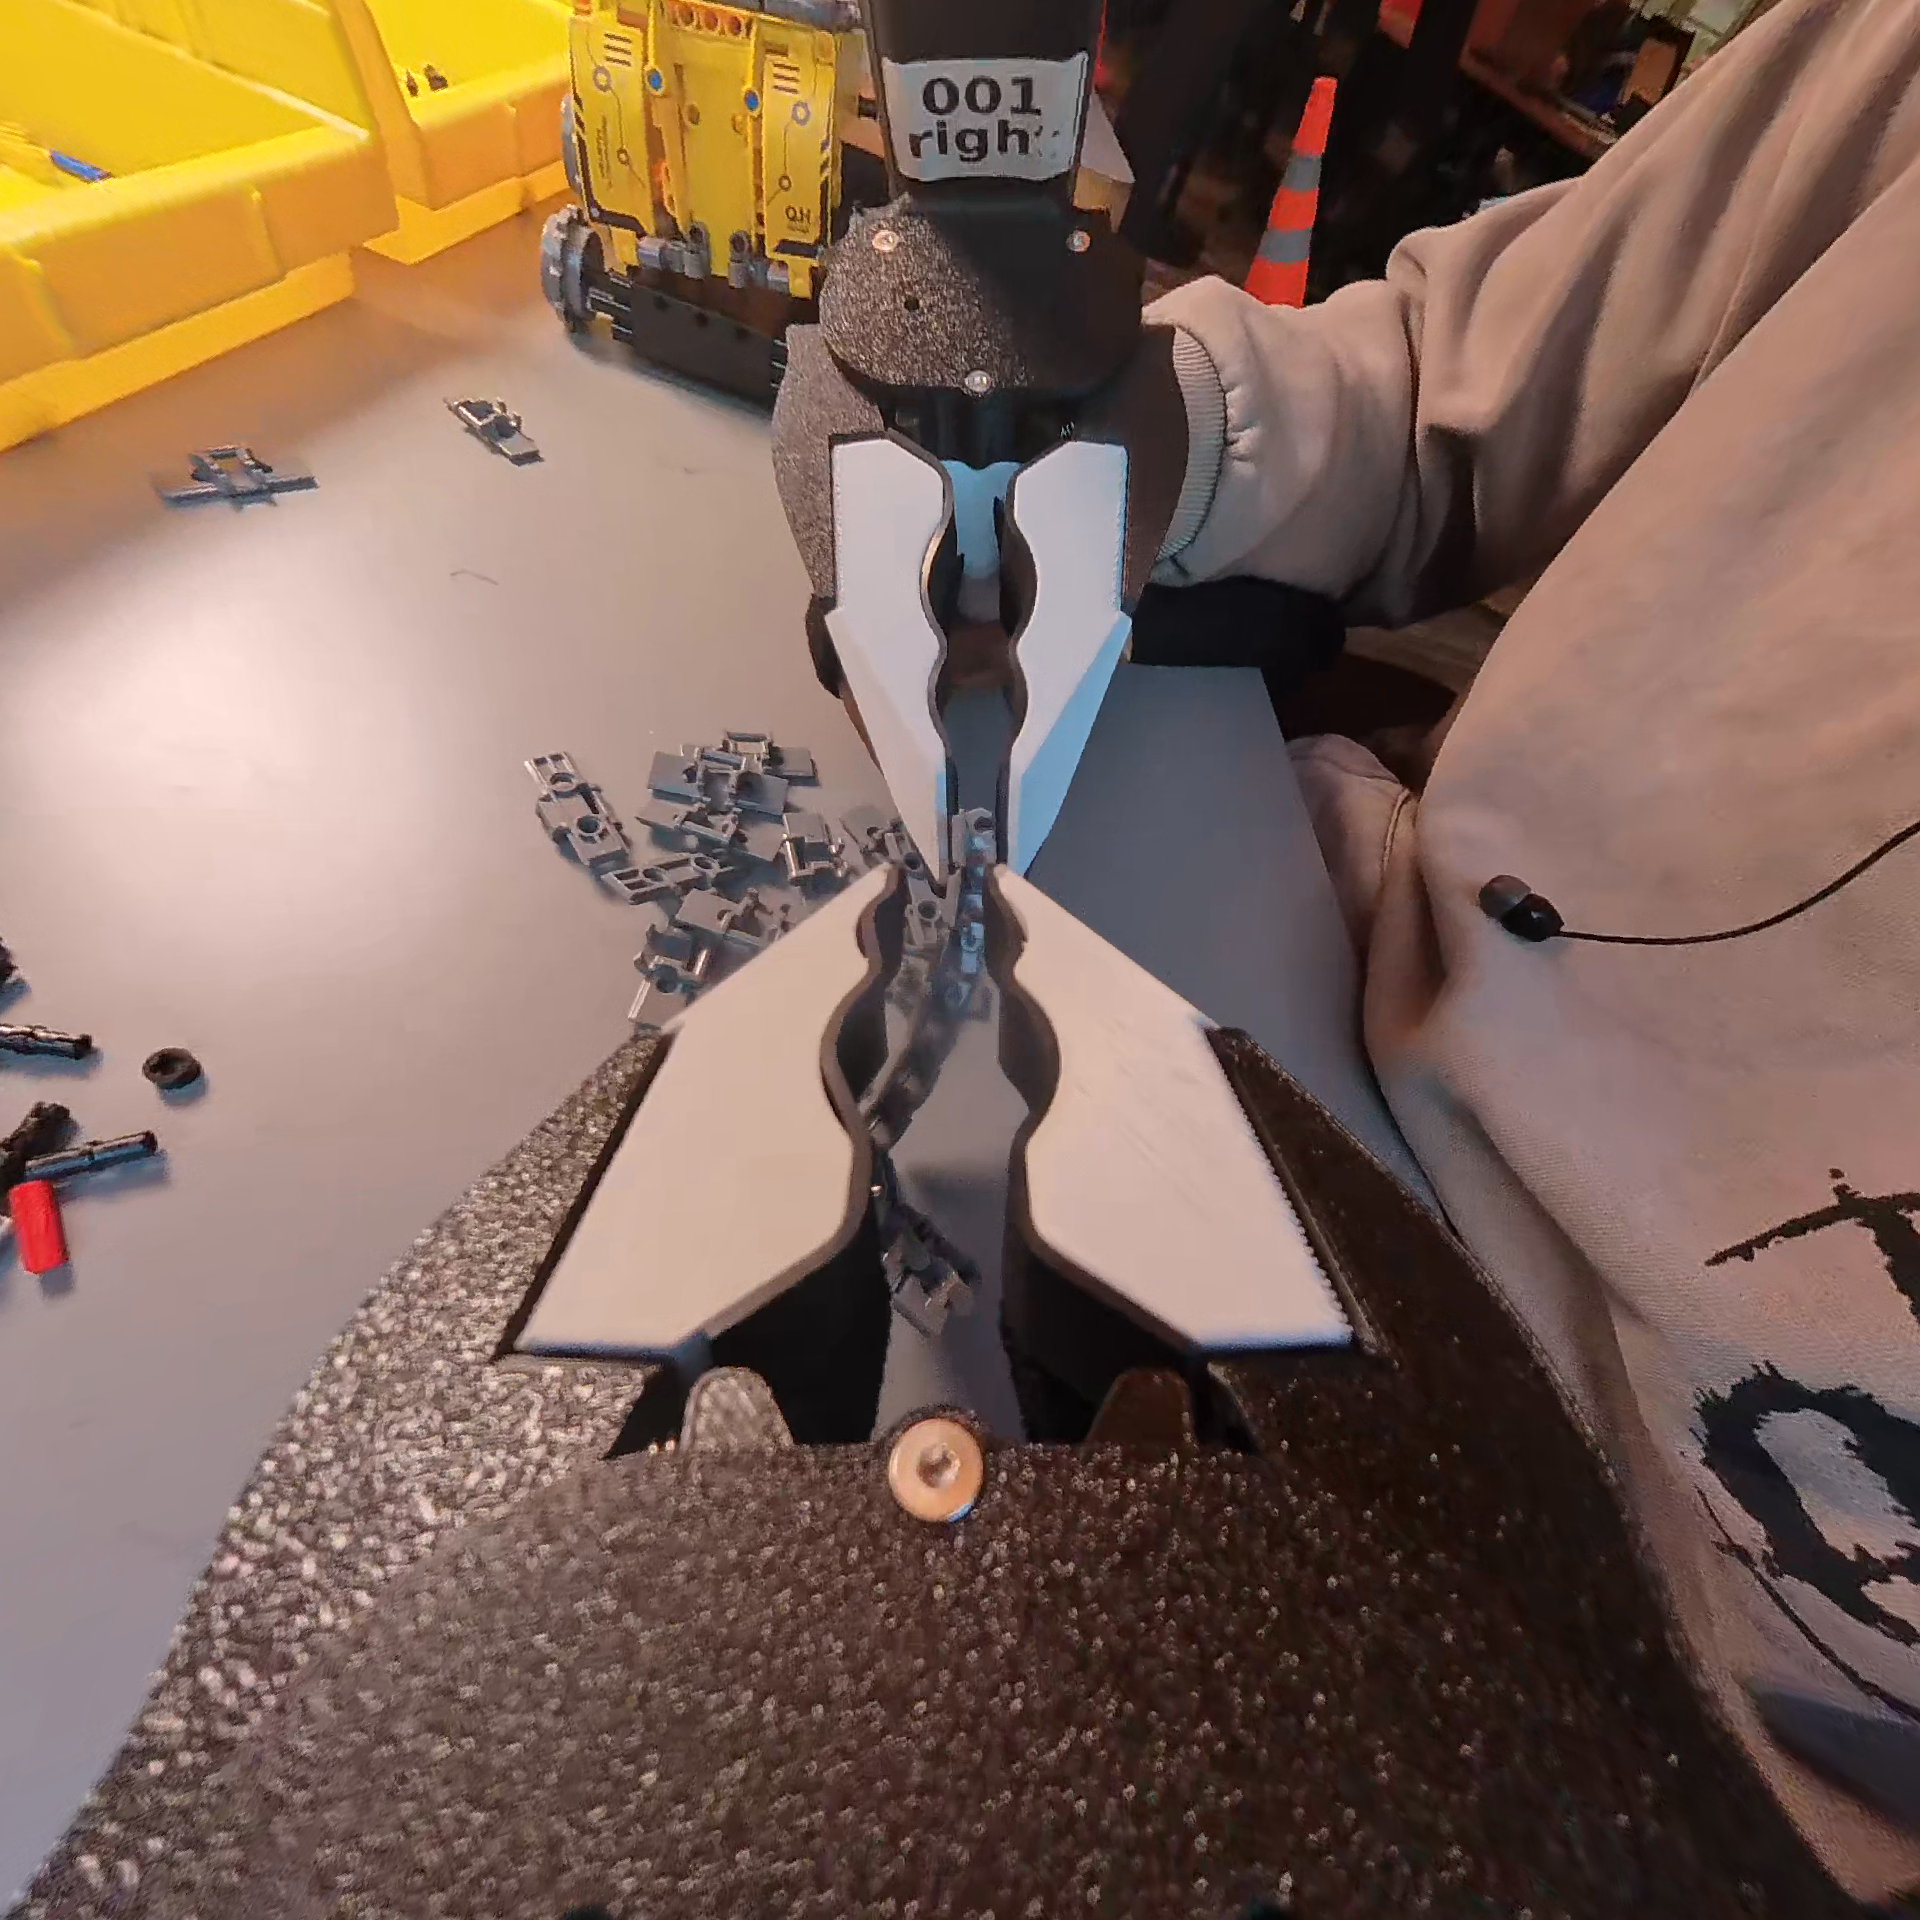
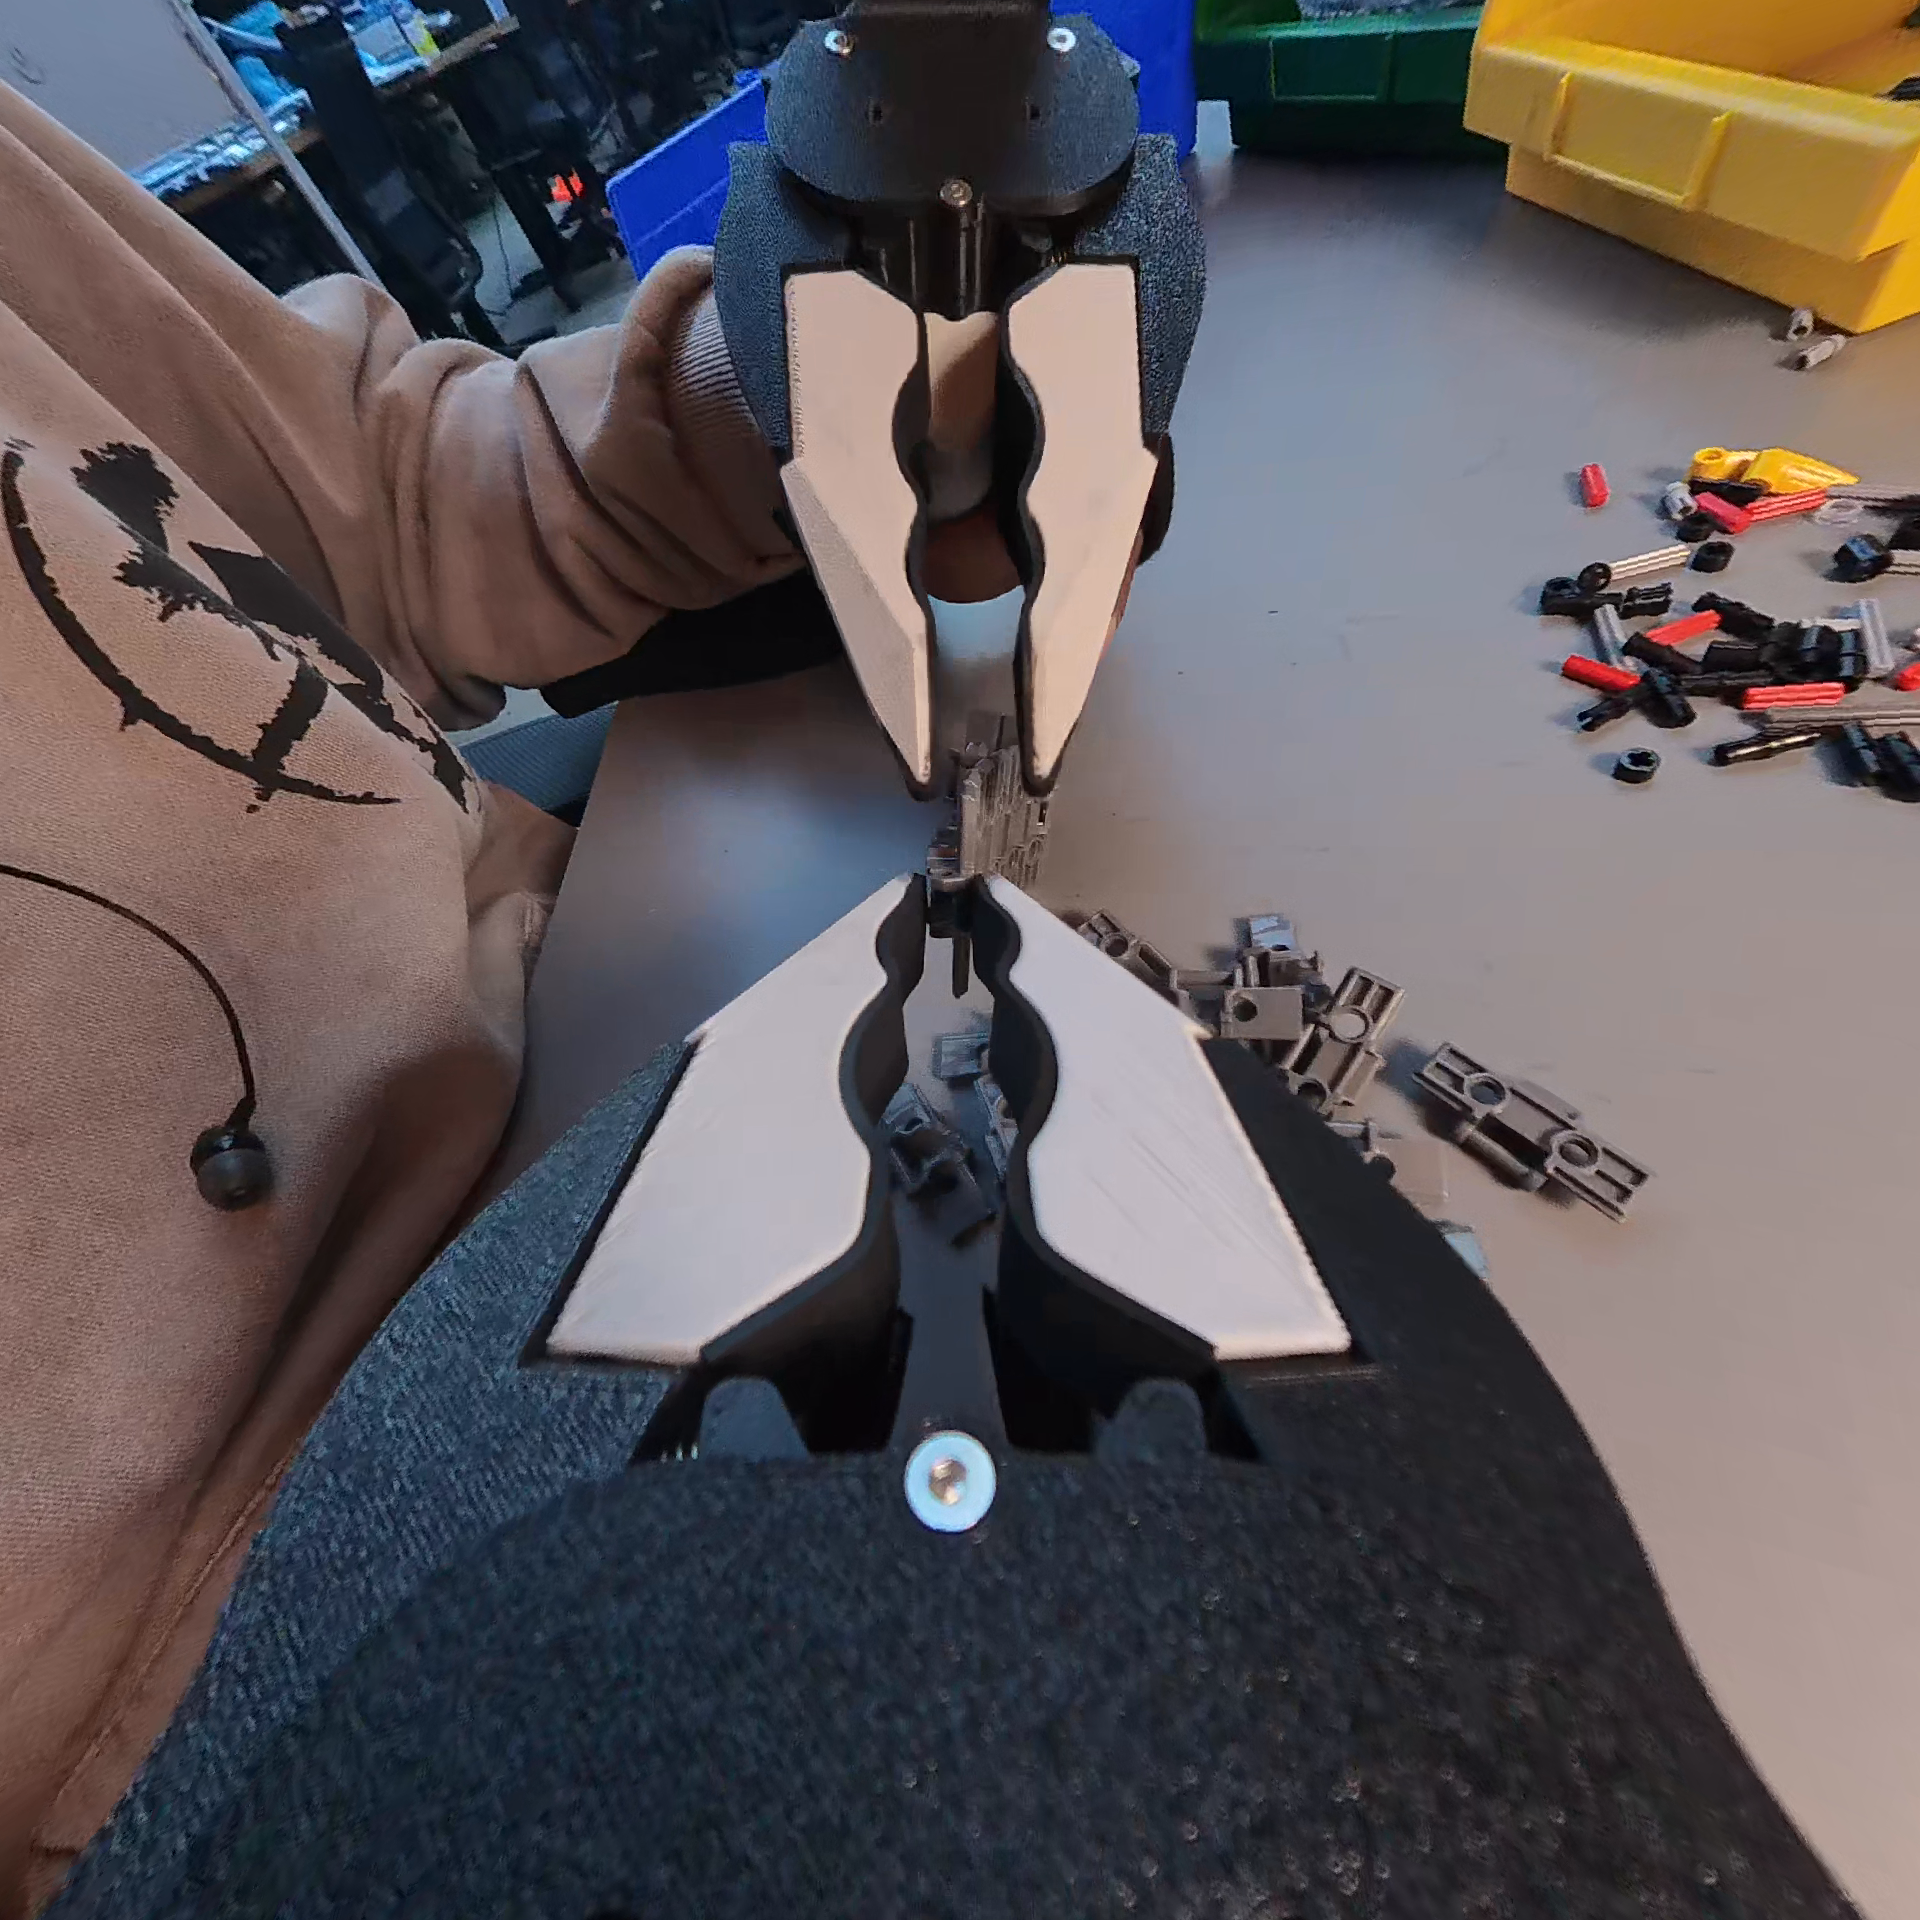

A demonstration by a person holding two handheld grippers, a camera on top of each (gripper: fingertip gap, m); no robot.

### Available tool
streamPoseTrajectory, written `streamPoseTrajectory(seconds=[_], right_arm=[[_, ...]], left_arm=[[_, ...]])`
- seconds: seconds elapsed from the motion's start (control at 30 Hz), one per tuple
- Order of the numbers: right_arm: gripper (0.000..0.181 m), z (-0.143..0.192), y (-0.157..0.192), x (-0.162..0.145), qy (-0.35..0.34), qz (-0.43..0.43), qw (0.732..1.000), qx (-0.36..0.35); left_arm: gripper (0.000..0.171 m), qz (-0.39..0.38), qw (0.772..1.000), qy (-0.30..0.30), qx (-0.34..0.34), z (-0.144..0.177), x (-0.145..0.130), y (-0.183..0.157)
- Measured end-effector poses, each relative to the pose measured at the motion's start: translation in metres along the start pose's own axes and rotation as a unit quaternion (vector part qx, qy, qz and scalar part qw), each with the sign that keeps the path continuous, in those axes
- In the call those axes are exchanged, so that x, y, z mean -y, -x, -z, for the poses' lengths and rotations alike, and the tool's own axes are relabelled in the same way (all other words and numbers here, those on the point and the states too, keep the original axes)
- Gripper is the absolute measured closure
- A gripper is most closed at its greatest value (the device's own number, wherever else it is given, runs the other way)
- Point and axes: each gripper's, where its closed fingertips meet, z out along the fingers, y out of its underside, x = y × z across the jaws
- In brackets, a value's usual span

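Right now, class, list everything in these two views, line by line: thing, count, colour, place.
Track chain: one, grey, linked, held between both gripper tips above the table.
Loose track links: a pile, grey, on the table below the grippers.
Small pins and axles: a scatter, black, red and grey, far side of the table.
Brick vehicle: one, yellow and black, at the table's back.
Bins: several, yellow, along the back edge.
Traffic cone: one, orange, beyond the table.
Table: one, grey.
Sweatshirt: tan, on the person.
Left gripper: shut on the chain.
Right gripper: shut on the chain.
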Motion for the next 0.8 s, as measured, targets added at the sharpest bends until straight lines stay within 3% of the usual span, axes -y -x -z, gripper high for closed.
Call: streamPoseTrajectory(seconds=[0.13,0.8], right_arm=[[0.175,0.0012,0.0001,0.0004,-0.003,-0.008,1.000,0.005],[0.176,0.0031,-0.0003,0.0029,-0.017,-0.030,0.999,0.016]], left_arm=[[0.168,0.002,1.000,0.002,-0.010,-0.0011,-0.0013,-0.0023],[0.169,0.046,0.999,0.000,-0.023,-0.0040,-0.0028,-0.0008]])
